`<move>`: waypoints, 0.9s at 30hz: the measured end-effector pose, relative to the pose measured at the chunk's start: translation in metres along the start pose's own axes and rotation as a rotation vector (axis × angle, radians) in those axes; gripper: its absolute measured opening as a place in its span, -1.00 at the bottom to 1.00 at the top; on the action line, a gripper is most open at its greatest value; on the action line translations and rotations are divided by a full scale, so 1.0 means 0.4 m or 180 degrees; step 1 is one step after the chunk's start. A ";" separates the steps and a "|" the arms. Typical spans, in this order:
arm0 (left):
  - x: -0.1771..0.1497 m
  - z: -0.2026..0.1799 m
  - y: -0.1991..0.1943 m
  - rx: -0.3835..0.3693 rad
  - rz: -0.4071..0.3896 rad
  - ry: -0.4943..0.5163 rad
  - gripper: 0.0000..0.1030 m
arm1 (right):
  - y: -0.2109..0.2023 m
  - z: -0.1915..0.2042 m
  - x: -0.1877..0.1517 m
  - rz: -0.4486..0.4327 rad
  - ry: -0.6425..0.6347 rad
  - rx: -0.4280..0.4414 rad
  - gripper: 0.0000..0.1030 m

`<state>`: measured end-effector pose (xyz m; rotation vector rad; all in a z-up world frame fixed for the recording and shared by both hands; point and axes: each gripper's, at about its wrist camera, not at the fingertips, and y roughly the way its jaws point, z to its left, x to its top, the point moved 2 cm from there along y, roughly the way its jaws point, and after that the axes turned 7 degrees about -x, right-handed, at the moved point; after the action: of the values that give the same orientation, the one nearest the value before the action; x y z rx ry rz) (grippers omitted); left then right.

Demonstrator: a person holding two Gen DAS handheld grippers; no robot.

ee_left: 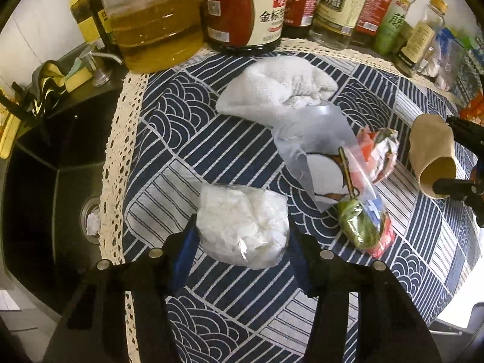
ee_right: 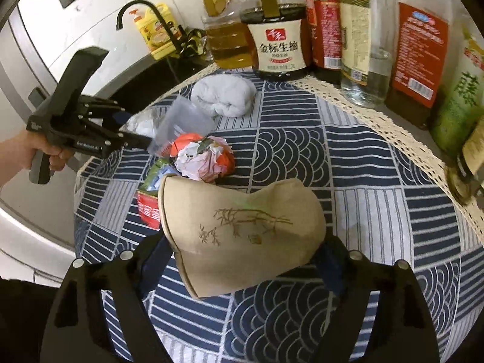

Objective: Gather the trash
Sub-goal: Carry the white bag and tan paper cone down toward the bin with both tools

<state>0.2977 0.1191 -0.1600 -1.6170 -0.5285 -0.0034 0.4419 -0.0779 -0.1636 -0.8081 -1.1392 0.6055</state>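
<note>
My left gripper (ee_left: 245, 233) points down at a crumpled clear plastic bag (ee_left: 242, 224) of white scraps, and its blue pads (ee_left: 189, 242) press on both sides of the bag. My right gripper (ee_right: 245, 245) is shut on a crushed tan paper cup (ee_right: 242, 227) with a bamboo drawing, held tilted just above the cloth. That same cup (ee_left: 432, 157) shows at the right edge of the left wrist view. Between the two lie a crumpled red and white wrapper (ee_right: 202, 157), a green snack wrapper (ee_left: 363, 227) and a clear zip bag (ee_left: 314, 139).
A folded white cloth (ee_left: 278, 90) lies behind the trash on the blue patterned tablecloth (ee_left: 236, 163). Oil and sauce bottles (ee_left: 245, 15) line the back edge. A black sink (ee_left: 45, 196) with a tap (ee_right: 142, 12) drops off to the left. A hand (ee_right: 39, 151) holds the left gripper.
</note>
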 end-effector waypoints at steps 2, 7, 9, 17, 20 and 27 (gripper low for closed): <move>-0.004 -0.003 -0.013 -0.0033 -0.0028 0.0009 0.01 | -0.019 0.005 -0.003 -0.0043 0.0058 -0.0029 0.59; -0.018 -0.012 -0.055 -0.0110 -0.0091 0.0125 0.01 | -0.061 0.031 -0.014 -0.0114 0.0132 -0.0206 0.59; -0.022 -0.014 -0.074 -0.0138 -0.0129 0.0163 0.01 | -0.077 0.044 -0.019 -0.0144 0.0176 -0.0256 0.59; -0.069 -0.013 -0.155 -0.0273 -0.0280 0.0285 0.01 | -0.139 0.129 -0.062 -0.0195 0.0410 -0.0442 0.59; -0.099 -0.012 -0.187 -0.0340 -0.0345 0.0343 0.01 | -0.161 0.164 -0.078 -0.0210 0.0490 -0.0524 0.59; -0.183 -0.019 -0.251 -0.0502 -0.0487 0.0462 0.01 | -0.195 0.255 -0.121 -0.0205 0.0642 -0.0695 0.59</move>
<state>0.2011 0.0900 -0.0870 -1.7106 -0.5490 -0.2809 0.3314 -0.1356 -0.1062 -0.9919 -1.0523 0.3406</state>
